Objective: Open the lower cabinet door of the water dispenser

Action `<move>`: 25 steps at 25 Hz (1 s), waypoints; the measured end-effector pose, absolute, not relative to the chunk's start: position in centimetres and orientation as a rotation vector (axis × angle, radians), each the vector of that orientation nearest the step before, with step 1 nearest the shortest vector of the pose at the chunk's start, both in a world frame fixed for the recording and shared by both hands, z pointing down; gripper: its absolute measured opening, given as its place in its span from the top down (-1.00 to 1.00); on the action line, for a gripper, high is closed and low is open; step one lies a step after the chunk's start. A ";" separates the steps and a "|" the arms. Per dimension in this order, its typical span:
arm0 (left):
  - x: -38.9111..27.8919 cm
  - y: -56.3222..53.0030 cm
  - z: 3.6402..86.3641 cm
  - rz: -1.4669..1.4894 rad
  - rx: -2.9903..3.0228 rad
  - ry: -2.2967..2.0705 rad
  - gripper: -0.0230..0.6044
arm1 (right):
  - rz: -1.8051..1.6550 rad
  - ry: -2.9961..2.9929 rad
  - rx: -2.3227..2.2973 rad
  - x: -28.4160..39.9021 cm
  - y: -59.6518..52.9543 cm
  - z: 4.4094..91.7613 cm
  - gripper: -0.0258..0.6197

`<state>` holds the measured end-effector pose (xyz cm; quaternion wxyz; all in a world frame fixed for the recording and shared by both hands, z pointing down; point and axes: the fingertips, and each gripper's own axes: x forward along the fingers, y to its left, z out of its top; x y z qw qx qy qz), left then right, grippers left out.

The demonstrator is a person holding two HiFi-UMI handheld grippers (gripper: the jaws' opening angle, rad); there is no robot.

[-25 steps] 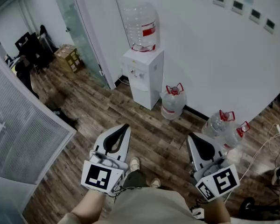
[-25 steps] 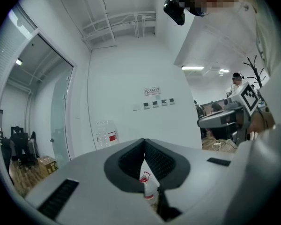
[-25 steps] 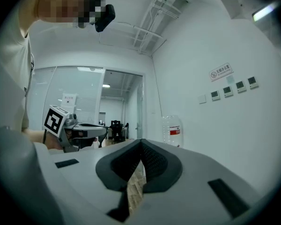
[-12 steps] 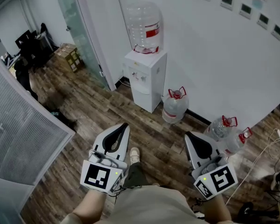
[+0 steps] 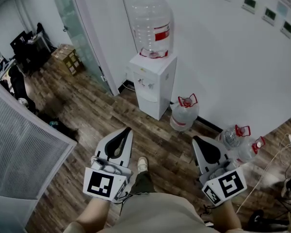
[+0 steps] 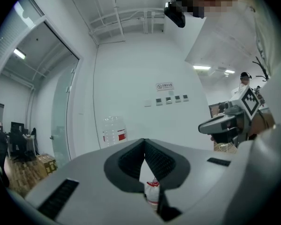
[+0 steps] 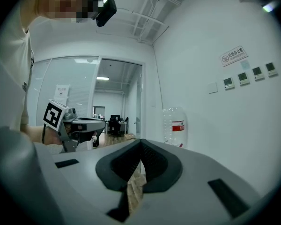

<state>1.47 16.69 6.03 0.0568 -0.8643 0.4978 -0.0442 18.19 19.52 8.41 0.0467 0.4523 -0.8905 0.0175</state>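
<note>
Seen from above, a white dispenser (image 5: pixel 153 84) stands against the far wall (image 5: pixel 213 57), just left of centre. Its lower door (image 5: pixel 146 102) is shut and untouched.

Compared with a second ago, the dispenser looks slightly larger and nearer, while both grippers sit at the same near edge of the view. The person appears to be walking up to it. Both grippers are still well apart from the door, so the task is only at the approach.

The left gripper (image 5: pixel 126 131) and right gripper (image 5: pixel 198 141) each have their fingers pressed together, with nothing between them.

Counted: one dispenser, one top bottle (image 5: pixel 153 25) upturned on it, and two grippers. There are also three floor bottles (image 5: pixel 183 113) to its right, one just beside it and two farther right.
</note>
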 end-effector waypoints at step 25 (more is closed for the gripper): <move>-8.9 -8.6 7.0 -0.195 -2.738 1.368 0.91 | 0.116 -2.613 1.462 6.2 -5.5 8.5 0.90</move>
